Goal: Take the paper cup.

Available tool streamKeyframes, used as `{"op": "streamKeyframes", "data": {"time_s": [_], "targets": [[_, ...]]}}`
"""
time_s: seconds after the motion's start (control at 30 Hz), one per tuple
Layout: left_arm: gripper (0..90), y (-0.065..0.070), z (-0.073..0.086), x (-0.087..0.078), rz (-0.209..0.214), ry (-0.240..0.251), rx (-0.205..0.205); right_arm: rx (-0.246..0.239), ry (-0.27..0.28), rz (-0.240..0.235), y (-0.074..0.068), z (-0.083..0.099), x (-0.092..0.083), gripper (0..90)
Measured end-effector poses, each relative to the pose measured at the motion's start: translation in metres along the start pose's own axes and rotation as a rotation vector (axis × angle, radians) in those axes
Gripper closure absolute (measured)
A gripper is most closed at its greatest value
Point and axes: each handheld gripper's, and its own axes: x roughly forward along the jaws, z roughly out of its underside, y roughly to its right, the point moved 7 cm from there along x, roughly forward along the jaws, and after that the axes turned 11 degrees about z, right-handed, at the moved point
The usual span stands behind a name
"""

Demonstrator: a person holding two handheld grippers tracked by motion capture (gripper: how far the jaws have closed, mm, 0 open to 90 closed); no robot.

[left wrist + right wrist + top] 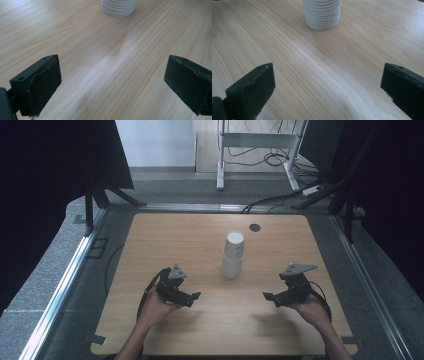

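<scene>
Left gripper (192, 296), right gripper (268, 296): jaws wide apart.

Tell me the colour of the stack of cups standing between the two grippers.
White, the stack of cups with ribbed rims; the right gripper view shows it best.

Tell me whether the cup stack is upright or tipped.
Upright: the white cup stack stands upside down, rims on the table, apart from both grippers.

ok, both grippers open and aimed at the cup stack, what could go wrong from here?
1. The stack of white cups stands tall and narrow, upside down, alone mid-table; a sideways nudge from either jaw could tip it.
2. Left gripper and right gripper face it from opposite sides; closing in together, they may collide or squash the cups.
3. The cups nest tightly, so a grab might lift several.
</scene>
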Motion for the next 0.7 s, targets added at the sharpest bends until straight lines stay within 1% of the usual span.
{"op": "streamKeyframes", "data": {"time_s": [0.17, 0.33, 0.53, 0.7], "targets": [[0.2, 0.0, -0.008, 0.004, 0.014, 0.002, 0.011, -0.007, 0.008, -0.017, -0.001, -0.013, 0.001, 0.0], [0.0, 0.001, -0.016, 0.008, 0.024, 0.001, 0.032, -0.009, 0.017, -0.032, -0.002, -0.02, 0.003, 0.0], [2.0, 0.002, -0.027, 0.013, 0.013, -0.015, 0.069, -0.02, 0.028, -0.046, -0.003, -0.029, 0.006, 0.0], [3.0, 0.001, -0.036, 0.018, 0.021, -0.006, 0.074, -0.014, 0.047, -0.069, -0.003, -0.038, 0.008, 0.0]]}}
